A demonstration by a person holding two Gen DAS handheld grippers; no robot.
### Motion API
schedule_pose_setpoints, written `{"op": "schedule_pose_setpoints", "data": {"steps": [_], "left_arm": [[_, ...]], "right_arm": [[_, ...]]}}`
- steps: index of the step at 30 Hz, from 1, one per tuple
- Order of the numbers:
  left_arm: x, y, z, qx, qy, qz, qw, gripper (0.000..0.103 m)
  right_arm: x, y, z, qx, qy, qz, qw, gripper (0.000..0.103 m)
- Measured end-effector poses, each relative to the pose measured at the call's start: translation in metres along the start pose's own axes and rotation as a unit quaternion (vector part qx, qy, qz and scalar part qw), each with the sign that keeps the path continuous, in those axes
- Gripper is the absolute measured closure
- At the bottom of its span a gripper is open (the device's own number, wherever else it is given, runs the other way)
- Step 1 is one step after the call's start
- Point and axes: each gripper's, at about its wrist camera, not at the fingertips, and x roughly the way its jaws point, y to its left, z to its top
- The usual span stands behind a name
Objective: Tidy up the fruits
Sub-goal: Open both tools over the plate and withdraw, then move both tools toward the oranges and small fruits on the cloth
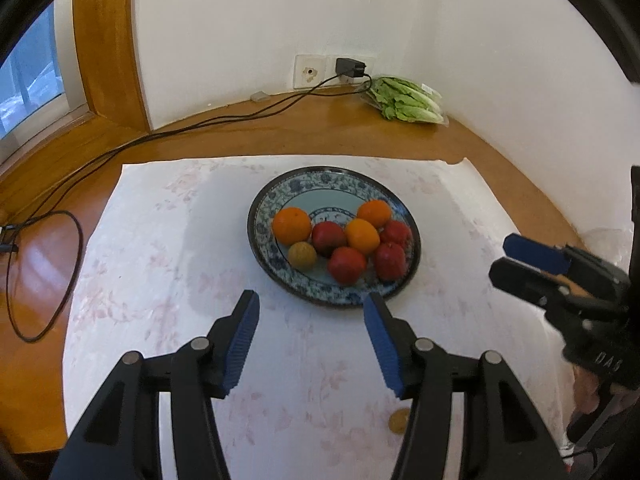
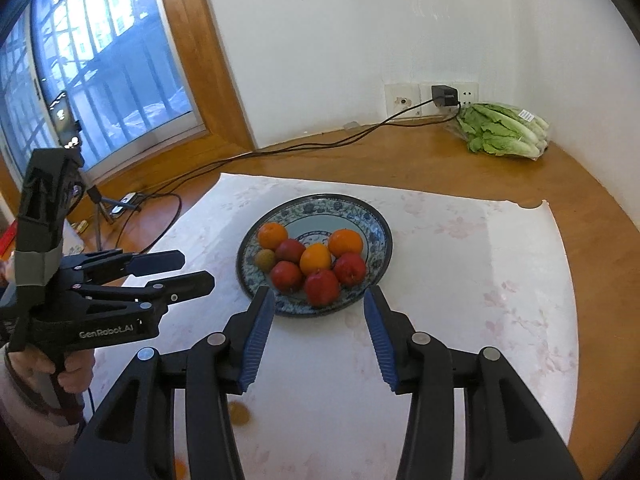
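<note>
My left gripper (image 1: 308,316), black frame with blue ribbed pads, hangs wide open and empty above the cloth, just short of the plate's near rim; my right gripper (image 2: 318,312), same build, is equally spread and holds nothing, its fingers framing the near edge of the plate. Between and beyond them: one round blue-and-white patterned ceramic plate (image 1: 280,192) on a pale floral tablecloth (image 1: 160,240) over a wooden table (image 1: 48,264). Contents of the plate, clustered toward its near half: three oranges (image 1: 291,225), four red apples (image 1: 346,265), and one small yellow-brown round fruit (image 1: 303,255) at the left side, all touching or nearly touching neighbours. Off the plate, on the cloth close beneath my grippers: one small yellow-brown round fruit (image 1: 399,420), partly hidden by the left gripper's finger, which I judge to be the item left to collect; a further orange speck at the lower edge of the right view is too hidden to identify. I judge this stray fruit light, firm-skinned, smooth and apt to roll, so I would take it across its widest middle with the pads level and close gently. The apples and oranges look heavier and firm, with waxy skins that could slip. Far corner: bagged green lettuce (image 2: 504,132), wall sockets with black charger (image 2: 444,96) and a trailing black cable (image 1: 120,152).
</note>
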Motion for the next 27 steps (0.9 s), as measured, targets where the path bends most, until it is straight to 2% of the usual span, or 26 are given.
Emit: {"op": "schedule_pose_setpoints", "data": {"steps": [9,19,23,27], "left_arm": [[-0.026,-0.006,-0.020,0.009,-0.003,-0.009,0.9999,0.046],[-0.046,-0.018,-0.035,0.025,-0.005,-0.025,0.9994,0.046],[-0.047,-0.023,-0.047,0.032,0.008,-0.032,0.9989,0.046],[-0.047,-0.027,-0.061,0.035,0.022,-0.038,0.9984,0.046]], "right_arm": [[-0.043,0.000,-0.008,-0.018,-0.007,-0.008,1.000,0.055],[-0.099,-0.014,-0.016,-0.033,-0.021,-0.044,0.998,0.055],[-0.101,-0.019,-0.032,-0.030,0.008,-0.022,0.999,0.055],[-0.087,-0.017,-0.057,-0.036,0.051,-0.020,0.998,0.055]]}}
